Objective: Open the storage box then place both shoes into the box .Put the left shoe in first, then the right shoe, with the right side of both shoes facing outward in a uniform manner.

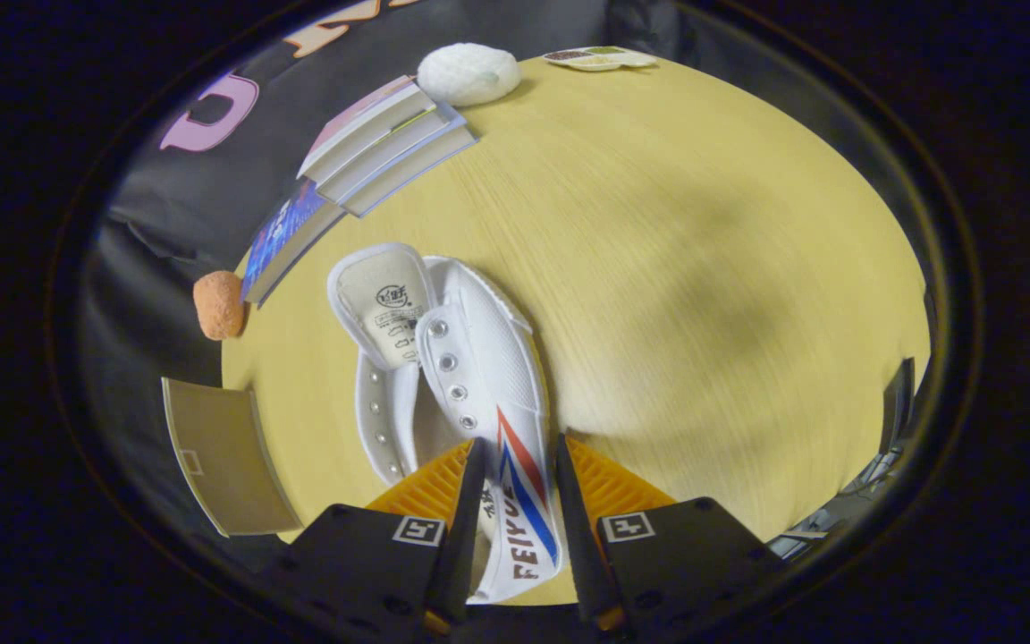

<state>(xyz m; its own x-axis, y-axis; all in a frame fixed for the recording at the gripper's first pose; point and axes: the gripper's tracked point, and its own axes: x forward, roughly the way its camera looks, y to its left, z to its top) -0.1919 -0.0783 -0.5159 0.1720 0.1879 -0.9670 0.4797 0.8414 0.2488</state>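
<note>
A white canvas shoe [479, 376] with a red and blue stripe on its side hangs above the yellow wooden table [703, 268], its toe end pointing away from me and its tongue folded out. My gripper [515, 465] is shut on the shoe's side wall near the heel, one orange-backed finger [470, 483] pressing on each face. A flat tan panel [224, 452] lies at the table's edge beside the left finger; I cannot tell whether it belongs to the storage box.
A stack of books [381, 148] lies beyond the shoe, with a white round lump [468, 73] behind it and a small printed tray [600, 58] further right. An orange sponge-like ball [218, 304] sits at the table's edge near the books.
</note>
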